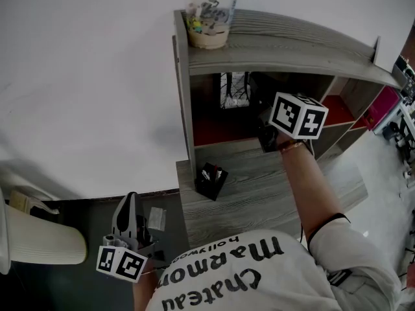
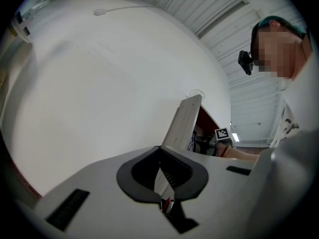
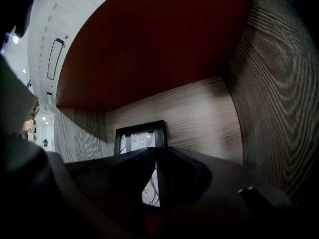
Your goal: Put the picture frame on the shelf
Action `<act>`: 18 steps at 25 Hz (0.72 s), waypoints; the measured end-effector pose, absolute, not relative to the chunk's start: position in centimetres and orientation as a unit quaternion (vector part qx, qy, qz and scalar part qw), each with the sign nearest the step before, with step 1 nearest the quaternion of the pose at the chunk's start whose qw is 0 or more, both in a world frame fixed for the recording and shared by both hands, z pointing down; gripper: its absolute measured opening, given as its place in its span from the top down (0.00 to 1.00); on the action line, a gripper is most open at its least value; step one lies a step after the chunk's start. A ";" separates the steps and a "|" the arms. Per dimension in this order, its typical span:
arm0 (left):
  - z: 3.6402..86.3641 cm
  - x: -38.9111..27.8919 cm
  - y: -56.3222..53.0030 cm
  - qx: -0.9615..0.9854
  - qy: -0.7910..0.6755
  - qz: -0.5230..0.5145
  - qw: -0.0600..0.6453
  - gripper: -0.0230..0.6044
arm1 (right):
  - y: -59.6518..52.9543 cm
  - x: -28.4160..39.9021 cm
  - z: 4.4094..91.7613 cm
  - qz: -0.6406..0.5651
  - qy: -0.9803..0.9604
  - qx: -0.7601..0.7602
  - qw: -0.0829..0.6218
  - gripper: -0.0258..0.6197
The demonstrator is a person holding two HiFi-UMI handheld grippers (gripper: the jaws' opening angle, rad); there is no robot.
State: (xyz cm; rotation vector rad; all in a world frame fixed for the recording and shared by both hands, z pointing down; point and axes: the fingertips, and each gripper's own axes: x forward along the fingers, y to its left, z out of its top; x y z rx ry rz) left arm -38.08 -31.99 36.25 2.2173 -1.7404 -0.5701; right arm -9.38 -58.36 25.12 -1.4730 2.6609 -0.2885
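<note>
Left claw (image 2: 161, 176) and right claw (image 3: 157, 167) are closed, empty. Picture frame (image 3: 137, 137) is stood inside the shelf (image 1: 292, 41). Placement is judged done; careful withdrawal is needed.

Matt grey wood grain, a little streaky, all over the shelf (image 1: 279, 44); smooth matt finish on the red panel (image 3: 164, 44) inside the shelf's upper left compartment; plain black moulding, smooth, round the picture frame (image 3: 139, 129) in that same compartment, with a black-and-white print on a flat, seemingly smooth front; thin clear plastic for the cup (image 1: 209, 15) on top of the shelf; smooth matt white on the wall (image 1: 84, 76) left of the shelf; matt grey plastic on the left gripper (image 2: 162, 178), with dark ribbed, rubbery-looking lining inside; soft white printed cloth for the shirt (image 1: 259, 271) in front of the shelf.
</note>
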 end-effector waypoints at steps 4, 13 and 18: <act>36.2 -38.1 -32.0 0.765 -0.599 -0.197 0.133 0.94 | -58.4 -9.4 25.1 -0.094 0.870 -0.483 0.041 0.83; 36.4 -38.3 -31.9 0.763 -0.596 -0.208 0.142 0.94 | -58.4 -9.3 25.1 -0.094 0.867 -0.489 0.034 0.83; 36.4 -38.4 -31.9 0.762 -0.595 -0.212 0.144 0.94 | -58.4 -9.5 24.9 -0.097 0.867 -0.487 0.042 0.83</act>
